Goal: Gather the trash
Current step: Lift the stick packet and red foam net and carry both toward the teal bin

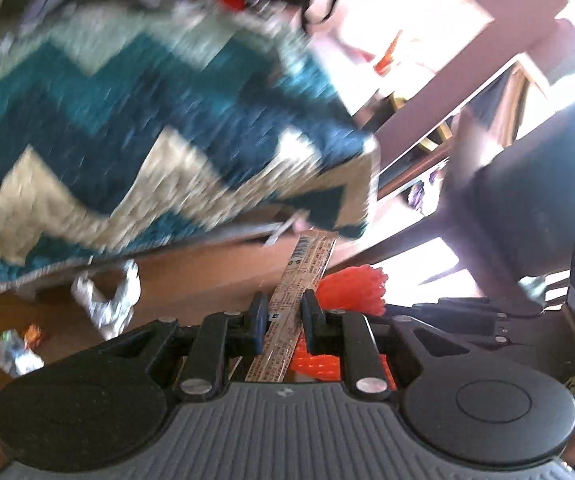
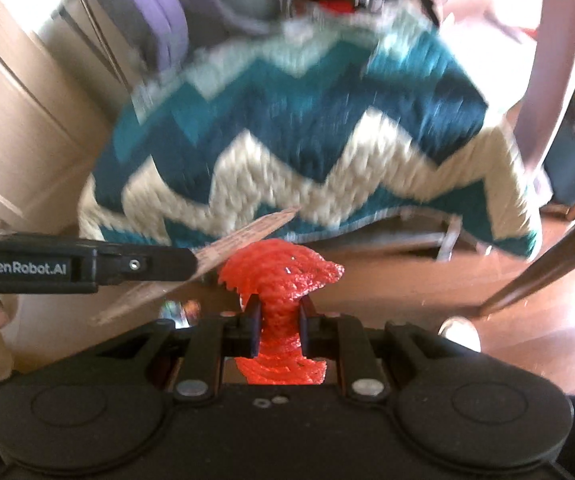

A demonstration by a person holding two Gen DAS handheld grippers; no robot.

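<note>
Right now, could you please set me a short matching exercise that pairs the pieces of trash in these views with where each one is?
Things:
1. long tan wrapper
2. orange-red mesh net
3. crumpled white paper
4. small colourful wrapper

Places:
A. on the wooden floor, farthest left in the left wrist view
B. clamped in the right tongs
C. on the floor by the rug edge
D. clamped in the left tongs

Pairs: 1-D, 2-B, 3-C, 4-A
</note>
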